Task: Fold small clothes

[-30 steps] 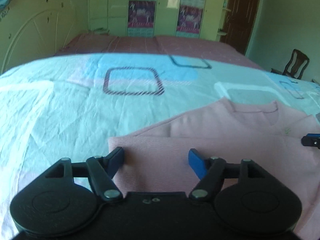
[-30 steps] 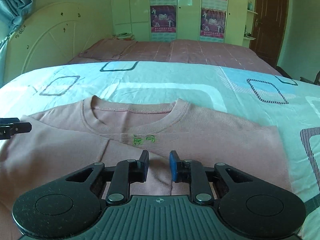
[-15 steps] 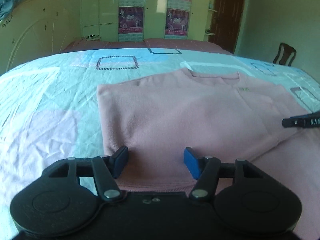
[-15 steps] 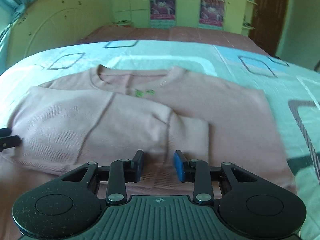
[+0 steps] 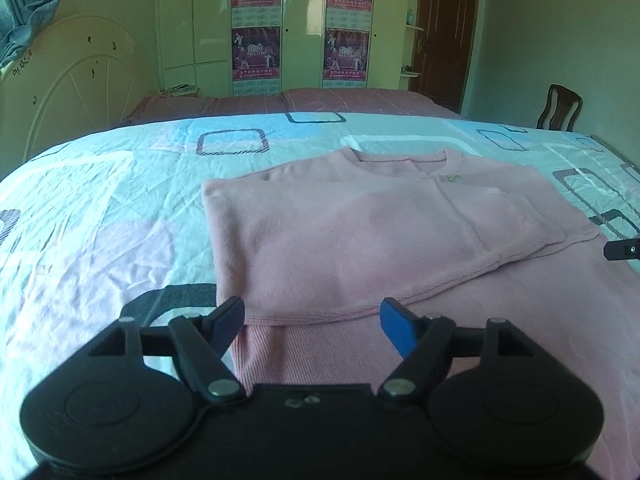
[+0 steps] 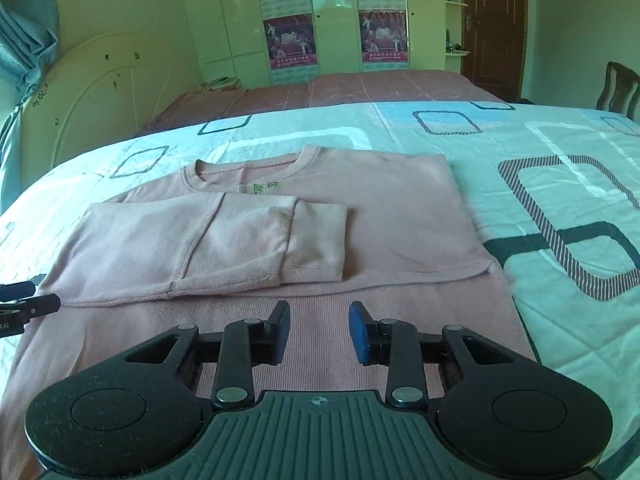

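A: Where is the shirt [image 6: 400, 216]?

B: It lies mid-frame in both views, flat on the sheet [image 6: 520, 144], collar toward the top. Both sleeves are folded across the chest; the unfolded lower part runs down under the grippers.

A: What of the left gripper [image 5: 312, 316]?

B: It sits low centre. Its jaws have just been opening; they stand wide apart and released. The folded sleeve's edge lies just beyond them, and the pads press on nothing.

A: And the right gripper [image 6: 319, 328]?

B: Low centre in its own view. Jaws parted and empty, above the shirt's ribbed lower part. Its tip also shows at the right edge of the left view.
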A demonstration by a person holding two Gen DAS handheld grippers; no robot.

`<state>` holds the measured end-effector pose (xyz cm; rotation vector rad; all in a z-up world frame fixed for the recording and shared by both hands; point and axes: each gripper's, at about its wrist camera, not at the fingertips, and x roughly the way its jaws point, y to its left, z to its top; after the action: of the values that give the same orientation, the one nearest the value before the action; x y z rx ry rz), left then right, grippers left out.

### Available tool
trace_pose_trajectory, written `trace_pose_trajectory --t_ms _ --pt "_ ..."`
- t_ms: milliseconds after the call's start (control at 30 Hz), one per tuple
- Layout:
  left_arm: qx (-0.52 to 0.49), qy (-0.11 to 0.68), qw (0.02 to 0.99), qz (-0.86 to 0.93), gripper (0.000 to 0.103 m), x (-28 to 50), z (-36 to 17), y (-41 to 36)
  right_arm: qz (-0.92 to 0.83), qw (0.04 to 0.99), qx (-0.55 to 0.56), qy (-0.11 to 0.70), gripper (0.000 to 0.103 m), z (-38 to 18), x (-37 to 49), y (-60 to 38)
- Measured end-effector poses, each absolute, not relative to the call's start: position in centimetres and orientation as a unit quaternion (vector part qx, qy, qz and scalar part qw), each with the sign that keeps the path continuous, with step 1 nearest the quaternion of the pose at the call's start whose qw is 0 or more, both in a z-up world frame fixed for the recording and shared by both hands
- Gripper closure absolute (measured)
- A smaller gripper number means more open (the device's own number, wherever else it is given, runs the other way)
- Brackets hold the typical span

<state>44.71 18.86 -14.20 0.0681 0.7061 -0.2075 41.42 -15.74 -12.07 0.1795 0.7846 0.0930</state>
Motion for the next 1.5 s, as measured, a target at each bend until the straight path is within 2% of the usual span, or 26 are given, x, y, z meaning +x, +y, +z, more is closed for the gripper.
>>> trace_pose_trajectory --t_ms 333,433,500,533,567,833,967,1167,1300,1433,1467,1500 --pt "0.028 0.354 0.933 -0.066 0.027 35.8 -13.7 19.0 0.055 0.916 0.113 0.381 0.071 -11.1 34.3 -20.7" --pt "0.030 0.367 0.929 -0.049 0.030 32.1 -14.2 18.8 0.045 0.914 0.136 0.380 0.070 -11.2 30.6 -23.8" --pt "0.028 0.368 0.929 -0.036 0.032 29.4 -14.2 18.7 0.037 0.914 0.150 0.375 0.055 -11.2 27.9 -25.8" --pt "0.028 0.368 0.929 -0.030 0.032 28.3 -14.2 18.6 0.033 0.916 0.154 0.370 0.039 -11.1 26.6 -26.8" --pt "0.026 0.369 0.929 -0.025 0.032 27.2 -14.3 18.6 0.033 0.915 0.157 0.369 0.037 -11.1 25.5 -27.5" --pt "-0.039 0.396 0.917 -0.001 0.039 21.0 -14.7 19.7 0.066 0.887 0.240 0.389 0.038 -12.7 19.3 -31.6" --pt "-0.060 0.403 0.913 -0.009 0.040 19.4 -14.7 19.6 0.072 0.870 0.274 0.403 0.046 -14.6 18.3 -32.5" --pt "-0.102 0.413 0.905 -0.015 0.042 19.0 -15.1 19.8 0.084 0.856 0.304 0.410 0.050 -16.4 17.4 -33.2" --pt "-0.197 0.414 0.888 -0.029 0.045 20.0 -15.7 21.6 0.093 0.844 0.335 0.409 0.050 -16.8 18.4 -33.9" --pt "-0.249 0.420 0.871 -0.051 0.046 21.9 -16.0 22.6 0.103 0.821 0.387 0.406 0.050 -17.7 20.5 -35.1" --pt "-0.252 0.422 0.870 -0.053 0.051 22.3 -16.1 22.6 0.110 0.817 0.393 0.407 0.050 -17.7 21.1 -35.2" --pt "-0.253 0.422 0.869 -0.053 0.062 22.7 -16.1 22.6 0.117 0.813 0.397 0.409 0.050 -17.9 21.4 -35.2"
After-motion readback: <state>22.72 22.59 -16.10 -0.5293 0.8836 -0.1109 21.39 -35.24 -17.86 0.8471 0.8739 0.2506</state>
